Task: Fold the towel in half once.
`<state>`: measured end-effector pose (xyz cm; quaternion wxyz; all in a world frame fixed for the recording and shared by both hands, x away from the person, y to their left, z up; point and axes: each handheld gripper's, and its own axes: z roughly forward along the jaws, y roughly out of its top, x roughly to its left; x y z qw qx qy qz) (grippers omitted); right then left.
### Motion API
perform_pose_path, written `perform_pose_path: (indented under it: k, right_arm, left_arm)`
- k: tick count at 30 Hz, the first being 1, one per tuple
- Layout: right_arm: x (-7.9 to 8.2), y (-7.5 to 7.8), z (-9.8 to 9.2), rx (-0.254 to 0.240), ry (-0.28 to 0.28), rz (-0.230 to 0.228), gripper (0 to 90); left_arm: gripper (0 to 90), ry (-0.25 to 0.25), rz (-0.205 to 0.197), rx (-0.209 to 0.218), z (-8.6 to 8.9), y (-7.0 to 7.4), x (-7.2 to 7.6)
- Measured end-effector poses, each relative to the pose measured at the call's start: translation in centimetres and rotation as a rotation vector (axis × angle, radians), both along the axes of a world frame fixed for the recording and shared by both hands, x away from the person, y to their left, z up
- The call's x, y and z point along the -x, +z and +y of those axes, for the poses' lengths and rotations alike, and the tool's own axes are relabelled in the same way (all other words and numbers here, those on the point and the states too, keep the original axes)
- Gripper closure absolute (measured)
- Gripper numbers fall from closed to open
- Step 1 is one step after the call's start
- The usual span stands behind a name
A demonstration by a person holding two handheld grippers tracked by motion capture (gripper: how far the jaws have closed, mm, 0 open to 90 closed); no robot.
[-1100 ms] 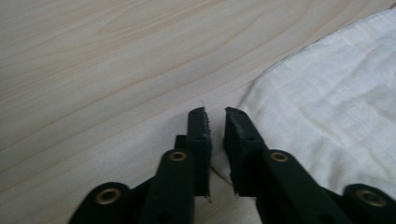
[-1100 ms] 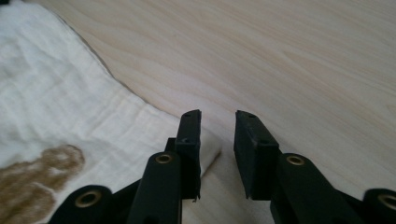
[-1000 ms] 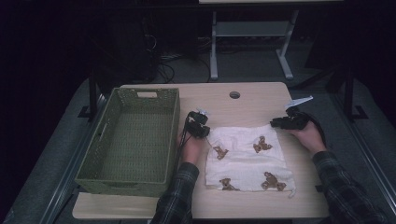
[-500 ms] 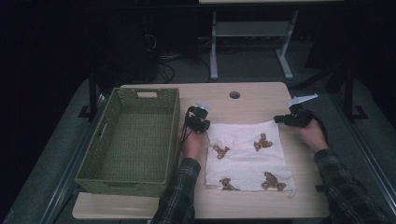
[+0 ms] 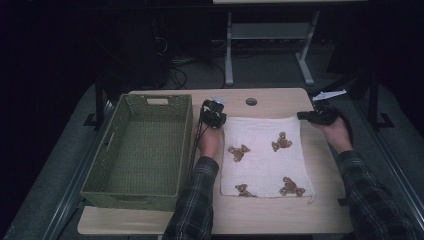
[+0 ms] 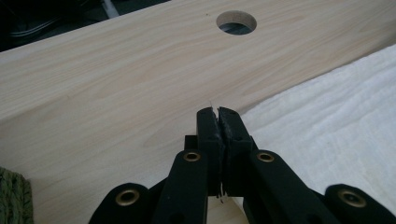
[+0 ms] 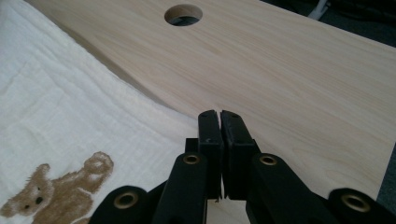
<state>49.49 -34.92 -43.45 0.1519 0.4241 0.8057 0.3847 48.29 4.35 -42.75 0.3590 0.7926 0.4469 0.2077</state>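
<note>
Both grippers are pressed together on the far corners of the white bear-print cloth [image 5: 265,155]: left gripper [image 5: 214,114] at the far-left corner, right gripper [image 5: 316,116] at the far-right. Since a second ago the right jaws have closed and both hands have lifted slightly. The cloth lies flat on the table [image 5: 280,97] beside the green basket [image 5: 145,150], so folding can likely begin
</note>
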Motion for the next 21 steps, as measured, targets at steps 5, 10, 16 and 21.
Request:
perform_pose_path:
  k: [5, 10, 16, 21]
  right_arm:
    - [1.0, 0.5, 0.0, -0.015, 0.009, -0.018, 87.4]
    - [2.6, 0.7, 0.1, -0.014, 0.031, -0.047, 87.4]
    - [4.4, 0.7, -0.1, -0.05, 0.023, -0.055, 87.3]
    - [5.9, 0.6, -0.2, -0.075, 0.02, -0.082, 87.2]
  left_arm:
    - [88.0, -0.01, 0.0, 0.036, 0.7, 0.5, 1.0]
    - [88.0, -0.032, 0.007, 0.085, 1.3, 0.9, 2.4]
    - [88.0, -0.05, 0.001, 0.104, 1.8, 1.5, 3.9]
    - [88.0, -0.055, -0.019, 0.09, 2.0, 1.8, 5.0]
